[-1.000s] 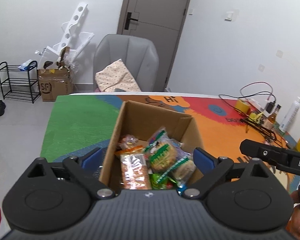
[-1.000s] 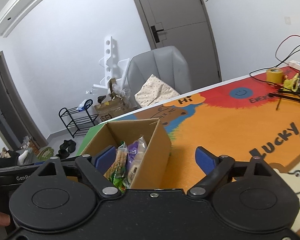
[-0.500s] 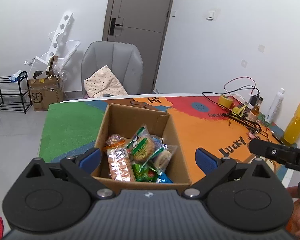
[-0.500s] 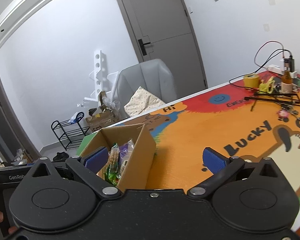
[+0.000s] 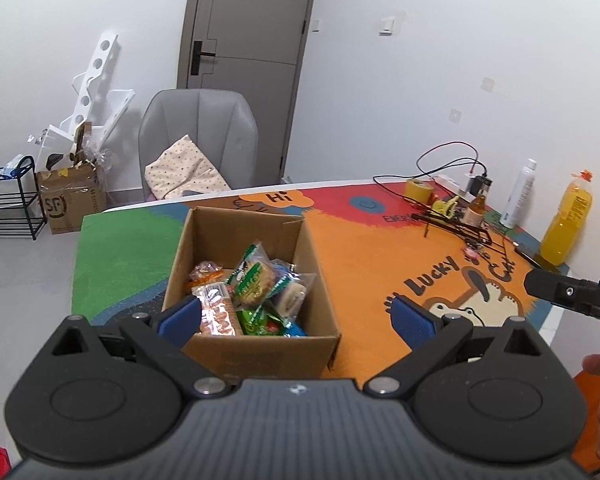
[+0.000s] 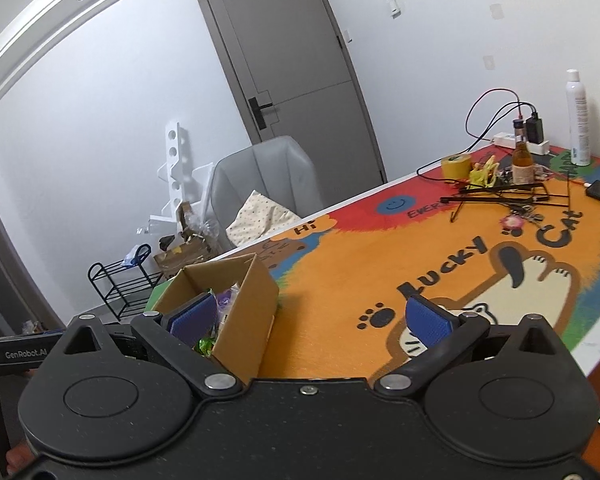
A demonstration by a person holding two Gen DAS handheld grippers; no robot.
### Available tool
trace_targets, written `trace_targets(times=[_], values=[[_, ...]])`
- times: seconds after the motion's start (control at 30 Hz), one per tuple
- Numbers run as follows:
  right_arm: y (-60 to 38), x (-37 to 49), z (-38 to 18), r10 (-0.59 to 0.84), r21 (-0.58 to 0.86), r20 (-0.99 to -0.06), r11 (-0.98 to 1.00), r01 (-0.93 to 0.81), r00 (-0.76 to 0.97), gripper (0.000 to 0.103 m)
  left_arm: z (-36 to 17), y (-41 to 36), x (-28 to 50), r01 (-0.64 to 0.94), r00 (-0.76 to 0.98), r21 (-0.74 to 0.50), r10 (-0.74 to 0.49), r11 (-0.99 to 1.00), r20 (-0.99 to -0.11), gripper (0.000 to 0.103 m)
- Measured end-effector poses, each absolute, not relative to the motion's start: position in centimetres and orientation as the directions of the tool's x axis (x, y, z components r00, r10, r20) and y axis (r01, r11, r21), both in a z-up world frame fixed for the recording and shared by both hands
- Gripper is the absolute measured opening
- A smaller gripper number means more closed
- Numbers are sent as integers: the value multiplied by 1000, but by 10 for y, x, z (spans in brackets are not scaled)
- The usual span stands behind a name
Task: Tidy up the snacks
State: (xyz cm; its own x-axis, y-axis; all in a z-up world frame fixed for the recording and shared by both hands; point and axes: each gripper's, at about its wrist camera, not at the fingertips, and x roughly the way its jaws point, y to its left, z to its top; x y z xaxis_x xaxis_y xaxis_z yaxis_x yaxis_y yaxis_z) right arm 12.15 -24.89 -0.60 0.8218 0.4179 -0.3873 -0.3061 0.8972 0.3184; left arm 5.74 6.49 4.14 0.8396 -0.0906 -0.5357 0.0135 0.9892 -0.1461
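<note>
Mat (image 5: pixel 360 264) right of box (image 5: pixel 252 344) open; cables (image 6: pixel 500 196) clutter far edge.

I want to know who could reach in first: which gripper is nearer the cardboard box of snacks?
Left. The left gripper faces the cardboard box squarely; the right gripper sits off its right side.

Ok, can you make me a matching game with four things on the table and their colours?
Things:
1. tape roll
2. spray can
3. big drink bottle
4. snack box

Colours:
a. white
b. brown cardboard
c. yellow
d. orange

Pairs: 1-c, 2-a, 3-d, 4-b
</note>
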Motion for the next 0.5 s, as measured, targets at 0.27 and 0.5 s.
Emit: trace_targets(times=[0.27,0.5], values=[[-263,99,-2,418,295,-392,901,-318,820,103,45,58,38,23,830,-113,-82,993,-551,100],[-267,81,0,443,280,-390,892,-354,807,103,45,62,23,14,828,-109,-73,994,-556,100]])
